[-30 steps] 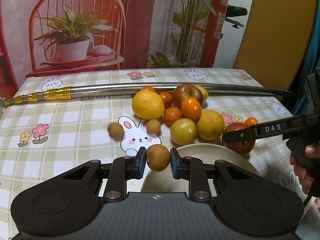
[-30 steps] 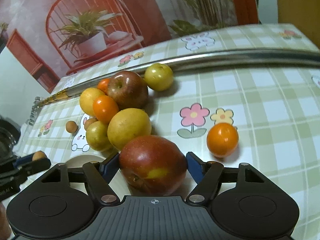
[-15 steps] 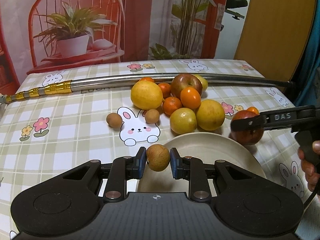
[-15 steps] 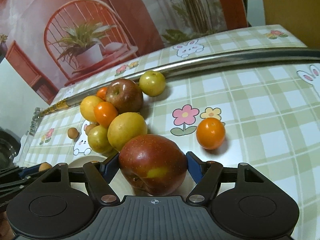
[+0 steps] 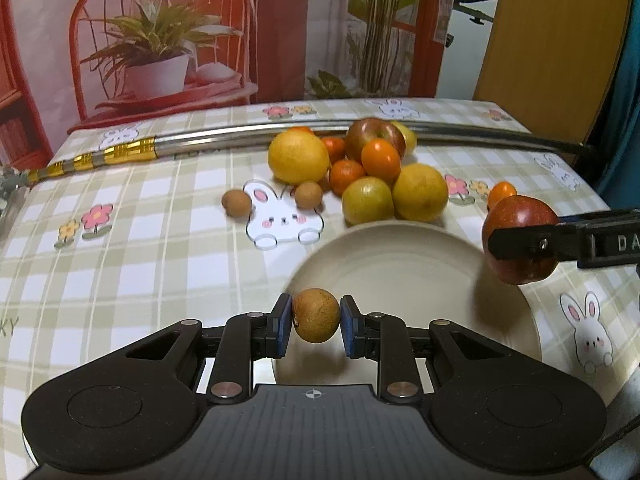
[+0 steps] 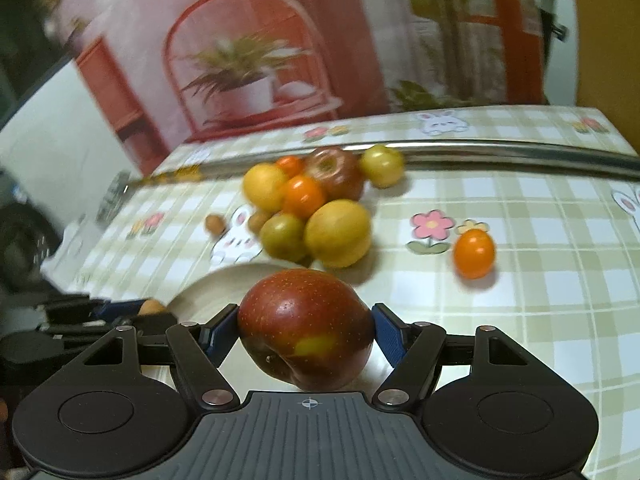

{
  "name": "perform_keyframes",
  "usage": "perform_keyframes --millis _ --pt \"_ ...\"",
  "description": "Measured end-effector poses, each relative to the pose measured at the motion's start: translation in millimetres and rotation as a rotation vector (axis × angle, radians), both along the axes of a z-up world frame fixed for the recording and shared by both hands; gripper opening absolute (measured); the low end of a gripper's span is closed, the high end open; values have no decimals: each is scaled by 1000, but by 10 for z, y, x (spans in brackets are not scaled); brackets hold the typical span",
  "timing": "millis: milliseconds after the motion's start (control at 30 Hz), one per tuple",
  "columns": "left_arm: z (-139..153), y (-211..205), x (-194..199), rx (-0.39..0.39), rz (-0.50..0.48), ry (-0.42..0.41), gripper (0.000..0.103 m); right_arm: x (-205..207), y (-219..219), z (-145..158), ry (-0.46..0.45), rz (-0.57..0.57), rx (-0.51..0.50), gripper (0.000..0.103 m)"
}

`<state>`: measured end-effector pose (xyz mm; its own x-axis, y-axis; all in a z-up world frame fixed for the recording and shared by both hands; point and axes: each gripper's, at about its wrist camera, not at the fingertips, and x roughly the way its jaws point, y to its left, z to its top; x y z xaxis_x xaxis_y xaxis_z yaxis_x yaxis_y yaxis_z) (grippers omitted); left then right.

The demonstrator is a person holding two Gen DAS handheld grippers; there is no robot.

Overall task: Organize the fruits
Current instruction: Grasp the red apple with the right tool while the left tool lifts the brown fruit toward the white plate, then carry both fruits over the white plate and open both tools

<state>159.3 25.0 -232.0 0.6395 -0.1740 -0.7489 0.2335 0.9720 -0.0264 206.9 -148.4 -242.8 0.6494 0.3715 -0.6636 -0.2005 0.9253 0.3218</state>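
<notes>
Since a second ago your right hand-held gripper has lifted the red apple off the bench to the cream plate's right edge — fingers clamped on it, "DA" readable on one. Your left hand-held gripper now holds the small brown fruit pinched over the plate's near-left part.

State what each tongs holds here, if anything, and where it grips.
Left tongs: a small brown fruit, pinched across its sides. Right tongs: a red apple, clamped across its widest part.
</notes>
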Motion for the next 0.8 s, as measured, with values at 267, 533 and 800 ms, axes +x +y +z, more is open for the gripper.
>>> perform_keyframes --millis 267,533,800 --pt "-76 -17 -171 27 -16 13 27 -136 248 -45 41 92 -65 67" --pt "-145 -57 -252 28 -36 31 27 -224 308 -148 63 103 -93 67" --pt "-198 -45 -269 31 -27 48 27 -253 390 -216 79 131 -112 67"
